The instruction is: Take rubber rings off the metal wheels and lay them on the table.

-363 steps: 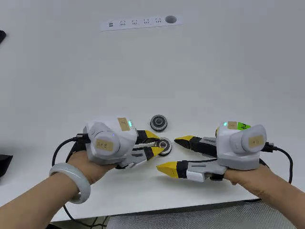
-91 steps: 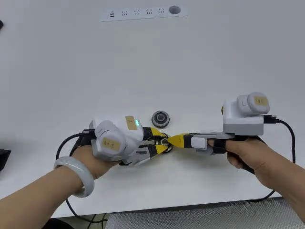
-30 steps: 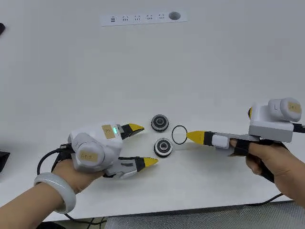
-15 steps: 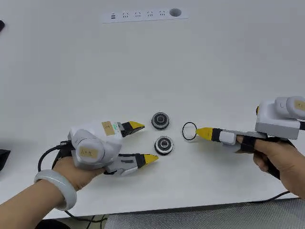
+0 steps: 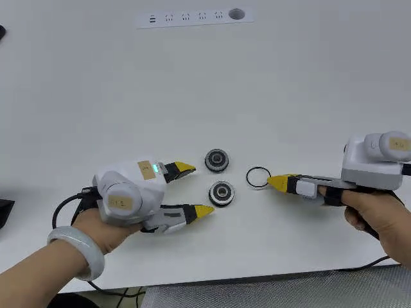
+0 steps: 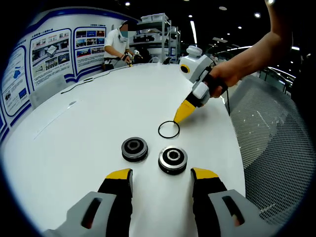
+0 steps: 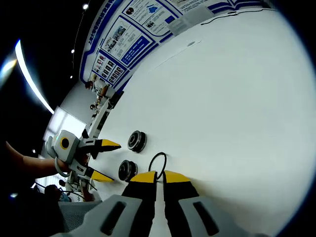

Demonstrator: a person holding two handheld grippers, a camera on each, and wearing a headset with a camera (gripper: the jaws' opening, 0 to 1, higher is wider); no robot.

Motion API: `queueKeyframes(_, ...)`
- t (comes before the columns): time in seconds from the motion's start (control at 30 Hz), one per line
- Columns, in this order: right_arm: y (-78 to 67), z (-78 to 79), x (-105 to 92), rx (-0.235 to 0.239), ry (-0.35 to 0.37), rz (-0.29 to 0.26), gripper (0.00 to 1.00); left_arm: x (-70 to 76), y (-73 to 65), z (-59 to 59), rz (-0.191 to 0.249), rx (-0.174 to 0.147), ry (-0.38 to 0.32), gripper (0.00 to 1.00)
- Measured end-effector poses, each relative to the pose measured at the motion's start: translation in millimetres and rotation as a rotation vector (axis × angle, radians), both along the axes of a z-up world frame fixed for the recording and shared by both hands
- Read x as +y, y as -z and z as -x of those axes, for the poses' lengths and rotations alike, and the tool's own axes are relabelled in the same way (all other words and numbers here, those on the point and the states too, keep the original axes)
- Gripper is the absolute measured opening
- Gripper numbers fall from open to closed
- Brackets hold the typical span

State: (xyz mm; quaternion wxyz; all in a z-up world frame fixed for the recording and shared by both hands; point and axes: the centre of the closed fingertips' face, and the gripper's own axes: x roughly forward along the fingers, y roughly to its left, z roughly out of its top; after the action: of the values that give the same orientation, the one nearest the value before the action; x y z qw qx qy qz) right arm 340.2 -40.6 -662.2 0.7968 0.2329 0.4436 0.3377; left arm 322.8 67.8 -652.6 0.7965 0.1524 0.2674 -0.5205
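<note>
Two metal wheels lie on the white table (image 5: 270, 96). The far wheel (image 5: 217, 160) keeps a black rubber rim, while the near wheel (image 5: 221, 192) shows bare metal. To their right a thin black rubber ring (image 5: 257, 177) rests flat on the table. My right gripper (image 5: 276, 183) is shut on its near edge, and the ring (image 7: 157, 162) runs in between the jaw tips. My left gripper (image 5: 195, 189) stands open just left of the wheels, holding nothing. In the left gripper view both wheels (image 6: 135, 148) (image 6: 173, 159) sit ahead of the jaws, apart from them.
A white power strip (image 5: 194, 17) lies at the table's far edge. A black cable (image 5: 64, 205) trails from my left gripper towards the front edge. A dark object (image 5: 5, 212) sits at the far left. A person (image 6: 118, 42) stands beyond the table.
My right gripper has pulled the ring off the near wheel, carried it right and lowered it onto the table. My left gripper has let go of that wheel and drawn back, open.
</note>
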Motion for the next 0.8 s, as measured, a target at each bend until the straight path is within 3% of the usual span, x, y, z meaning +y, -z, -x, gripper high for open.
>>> queueKeyframes(0.43, 0.9, -0.8, -6.4, -0.058, -0.036, 0.076, 0.12, -1.4, -2.1, -0.1, 0.009, 0.0, -0.001, 0.47)
queueKeyframes(0.8, -8.1, -3.2, 5.2, -0.074, -0.041, 0.03, 0.13, -9.2, -5.1, -0.3, 0.019, -0.002, 0.012, 0.43)
